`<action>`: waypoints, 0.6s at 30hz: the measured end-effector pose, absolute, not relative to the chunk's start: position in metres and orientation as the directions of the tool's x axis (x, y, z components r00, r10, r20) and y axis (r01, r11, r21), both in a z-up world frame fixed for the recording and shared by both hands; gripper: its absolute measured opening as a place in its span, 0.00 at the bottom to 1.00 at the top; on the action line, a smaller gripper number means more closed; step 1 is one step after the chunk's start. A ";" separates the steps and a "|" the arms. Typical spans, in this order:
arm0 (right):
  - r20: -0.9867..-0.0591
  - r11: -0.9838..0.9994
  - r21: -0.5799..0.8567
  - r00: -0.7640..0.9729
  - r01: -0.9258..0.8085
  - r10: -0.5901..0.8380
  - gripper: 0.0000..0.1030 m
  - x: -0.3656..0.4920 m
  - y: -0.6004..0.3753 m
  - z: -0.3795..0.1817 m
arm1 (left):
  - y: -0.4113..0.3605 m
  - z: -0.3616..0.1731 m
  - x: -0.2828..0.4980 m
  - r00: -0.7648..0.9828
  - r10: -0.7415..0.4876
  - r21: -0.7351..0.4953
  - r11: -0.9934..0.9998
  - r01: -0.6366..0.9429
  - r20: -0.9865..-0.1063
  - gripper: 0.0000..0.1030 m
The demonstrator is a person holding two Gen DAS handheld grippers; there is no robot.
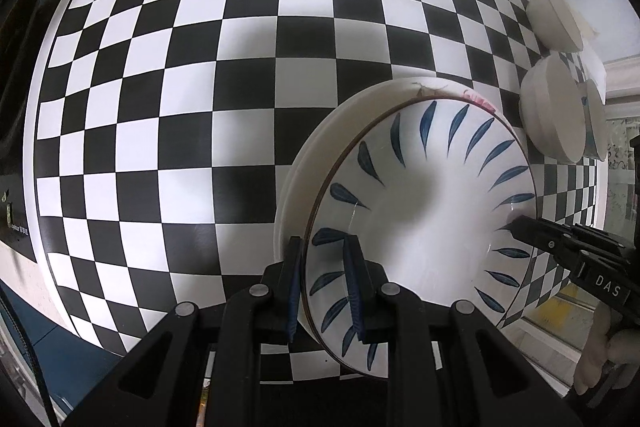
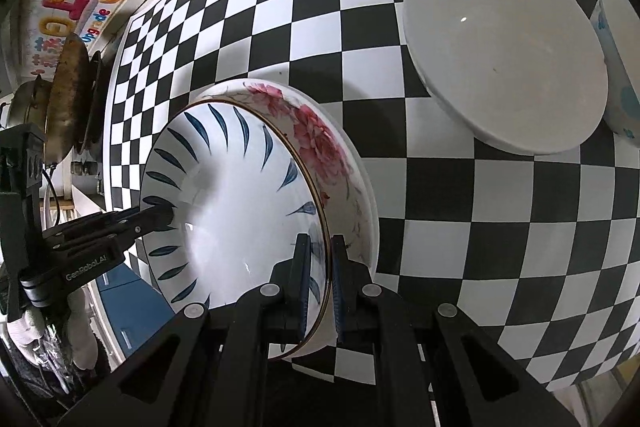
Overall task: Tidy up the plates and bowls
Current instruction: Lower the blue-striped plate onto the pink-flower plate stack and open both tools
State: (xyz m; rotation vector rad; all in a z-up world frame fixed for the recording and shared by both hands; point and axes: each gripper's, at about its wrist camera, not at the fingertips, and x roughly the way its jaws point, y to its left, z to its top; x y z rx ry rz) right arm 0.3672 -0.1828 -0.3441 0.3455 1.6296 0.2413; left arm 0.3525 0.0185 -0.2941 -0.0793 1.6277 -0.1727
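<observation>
You are gripping the blue-leaf bowl (image 1: 420, 227) by opposite rims: your left gripper (image 1: 326, 291) and right gripper (image 2: 320, 291) are both clamping it, over the flowered plate (image 2: 320, 143) on the checkered table (image 1: 200, 107).

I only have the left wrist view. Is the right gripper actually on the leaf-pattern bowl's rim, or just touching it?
Observer: In the right wrist view, the right gripper has its jaws astride the rim of the blue-leaf bowl, one inside, one outside.
Operator: What's the dish underneath?
Observer: A bowl with pink flowers on its outer wall.
Operator: Is the nearest white bowl empty?
Observer: Yes, the white bowl holds nothing.
</observation>
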 end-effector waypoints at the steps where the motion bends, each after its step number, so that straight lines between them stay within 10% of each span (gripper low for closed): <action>1: -0.930 0.931 0.357 -0.066 0.079 0.362 0.11 0.367 -0.183 -0.345 | 0.018 -0.295 0.352 -0.067 -0.154 -0.158 0.986 0.055 -0.986 0.18; 18: -0.938 0.936 0.336 -0.055 0.105 0.342 0.12 0.365 -0.185 -0.351 | -0.004 -0.312 0.347 -0.073 -0.143 -0.147 0.988 0.054 -0.987 0.19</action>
